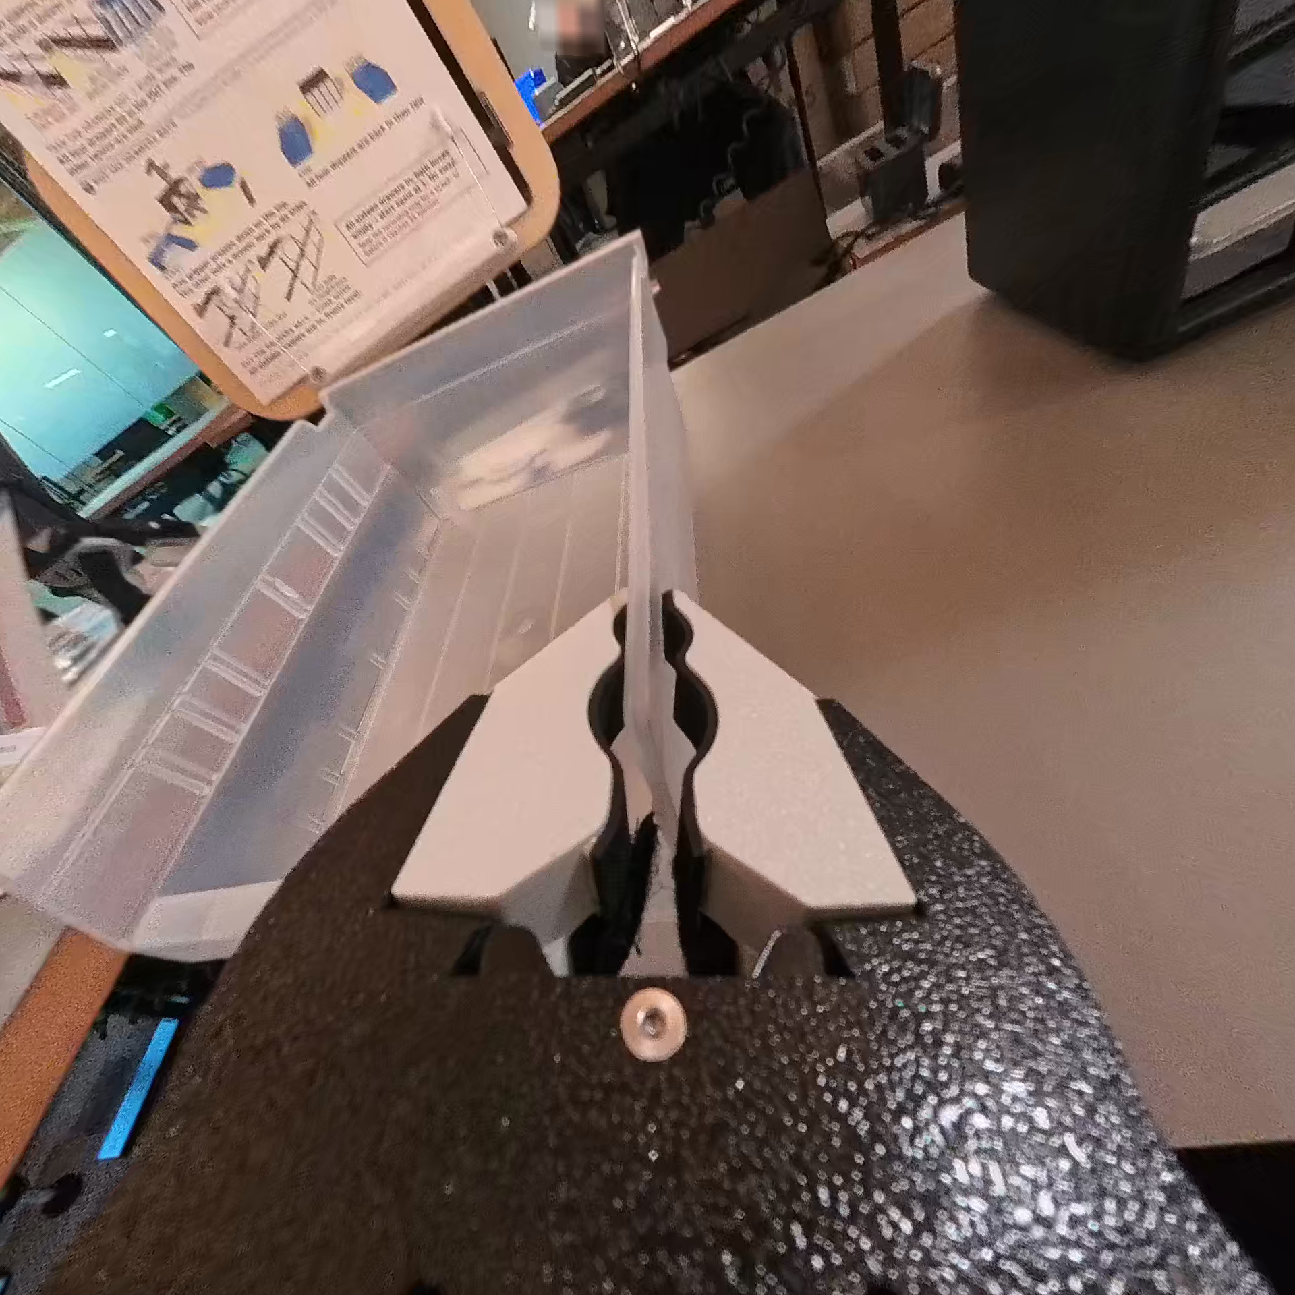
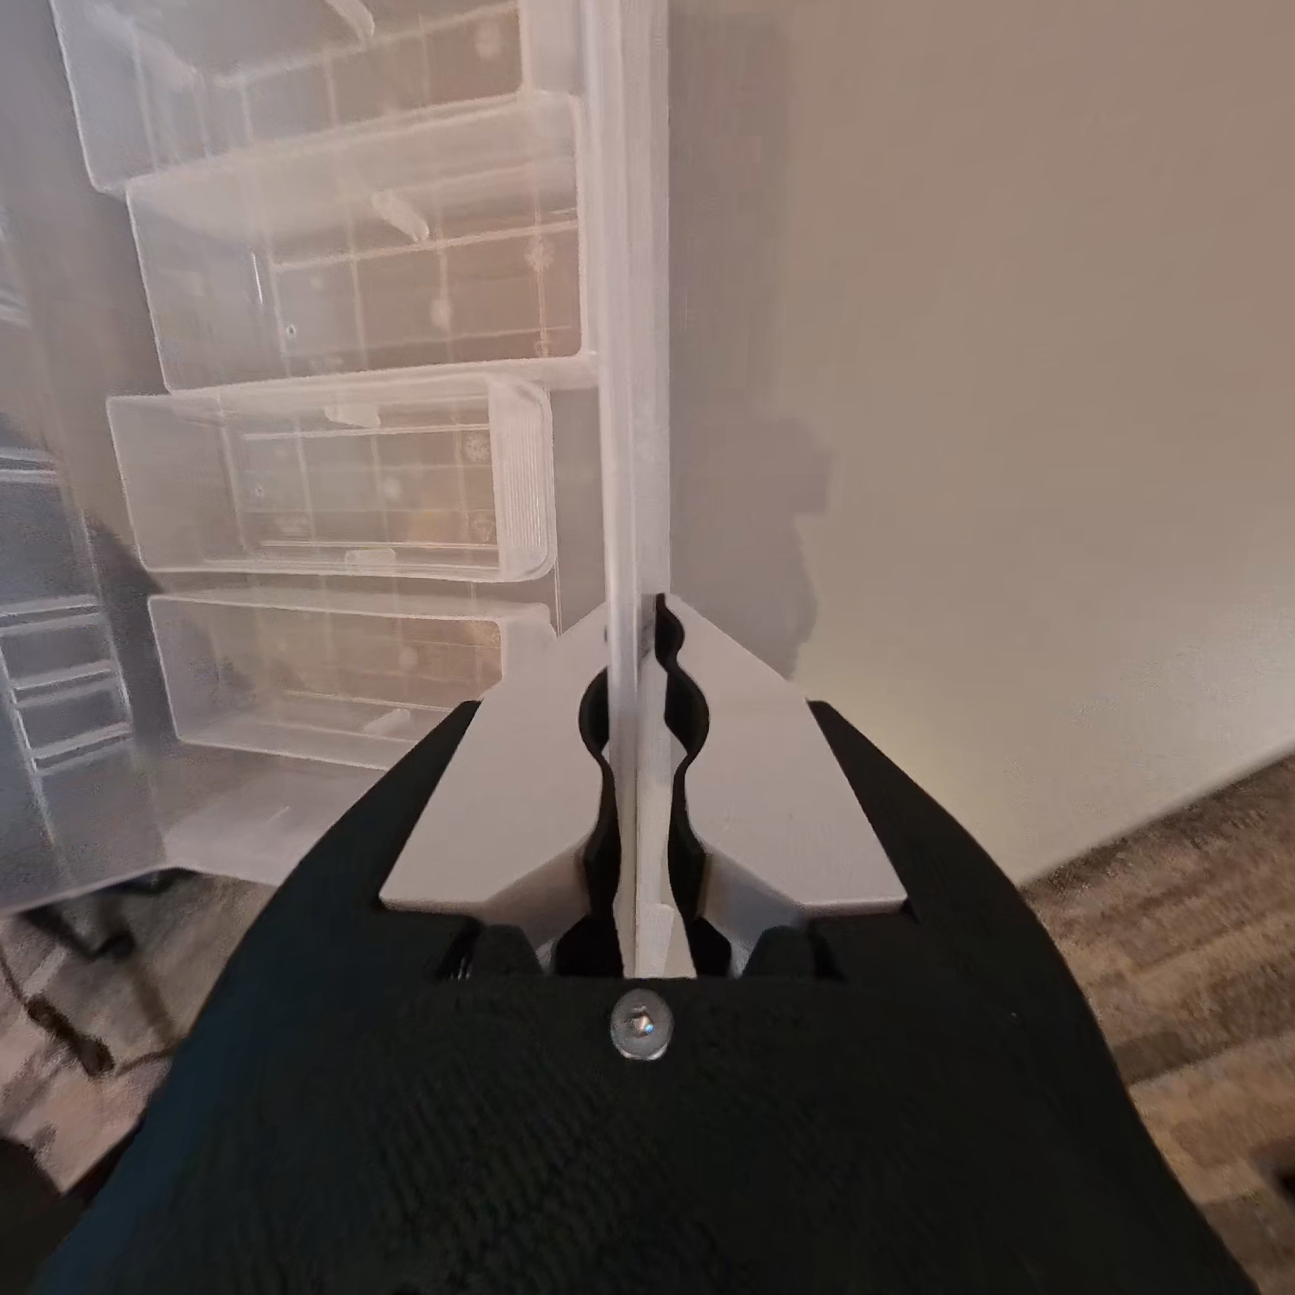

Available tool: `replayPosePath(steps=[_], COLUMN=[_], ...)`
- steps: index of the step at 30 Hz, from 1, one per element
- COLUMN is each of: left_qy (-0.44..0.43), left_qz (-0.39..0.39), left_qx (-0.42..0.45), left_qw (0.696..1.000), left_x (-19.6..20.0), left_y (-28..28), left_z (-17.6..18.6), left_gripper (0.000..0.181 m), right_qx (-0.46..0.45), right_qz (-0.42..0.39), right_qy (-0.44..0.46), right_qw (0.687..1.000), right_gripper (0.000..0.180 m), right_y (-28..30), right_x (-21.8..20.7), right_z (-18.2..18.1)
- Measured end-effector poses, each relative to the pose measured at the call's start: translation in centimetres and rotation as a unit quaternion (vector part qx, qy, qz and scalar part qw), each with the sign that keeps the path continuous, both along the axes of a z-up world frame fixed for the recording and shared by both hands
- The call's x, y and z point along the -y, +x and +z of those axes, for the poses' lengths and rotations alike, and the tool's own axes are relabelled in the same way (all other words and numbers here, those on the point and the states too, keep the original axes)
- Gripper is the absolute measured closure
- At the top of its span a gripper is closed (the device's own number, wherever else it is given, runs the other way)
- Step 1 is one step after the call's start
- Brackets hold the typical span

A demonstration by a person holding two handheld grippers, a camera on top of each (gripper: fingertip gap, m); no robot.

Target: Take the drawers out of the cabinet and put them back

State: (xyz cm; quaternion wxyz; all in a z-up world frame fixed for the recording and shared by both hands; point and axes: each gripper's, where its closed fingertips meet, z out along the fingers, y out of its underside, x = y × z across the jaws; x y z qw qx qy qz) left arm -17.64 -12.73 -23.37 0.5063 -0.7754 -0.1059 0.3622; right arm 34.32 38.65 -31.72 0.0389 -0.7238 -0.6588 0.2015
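Note:
My left gripper is shut on the thin side wall of a translucent plastic drawer. The drawer is out of the cabinet, empty and tilted, over the table's left edge. My right gripper is shut on the front edge of the translucent cabinet's side wall. Several clear drawers sit in the cabinet's slots to the left of that edge. One of them stands a little farther out than its neighbours.
A beige table top stretches to the right of the held drawer. A black box-like frame stands at its far right. A wood-framed instruction board stands behind the drawer. Carpet floor shows past the table edge.

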Motion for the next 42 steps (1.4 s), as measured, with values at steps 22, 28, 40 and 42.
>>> replayPosePath(steps=[22, 28, 40, 42], left_qy=[0.046, 0.053, 0.076, 0.078], left_qz=[-0.024, -0.04, -0.024, -0.023], left_qx=[-0.023, -0.027, -0.086, -0.097], left_qw=[0.998, 0.997, 0.993, 0.992], left_x=[4.3, 5.5, 9.6, 10.2], left_y=[-0.2, -0.1, -0.7, -1.0], left_z=[4.7, 5.2, 9.9, 10.5], left_gripper=[0.179, 0.179, 0.179, 0.179], right_qx=[-0.044, -0.048, -0.043, -0.039], right_qz=[0.134, 0.184, 0.357, 0.367], right_qy=[0.009, -0.009, 0.086, 0.105], right_qw=[0.99, 0.982, 0.929, 0.923], right_gripper=[0.177, 0.177, 0.176, 0.176], right_y=[-11.6, -17.0, -35.2, -38.4], right_x=[9.7, 14.3, 31.4, 33.5], right_z=[3.7, 7.3, 9.6, 8.9])
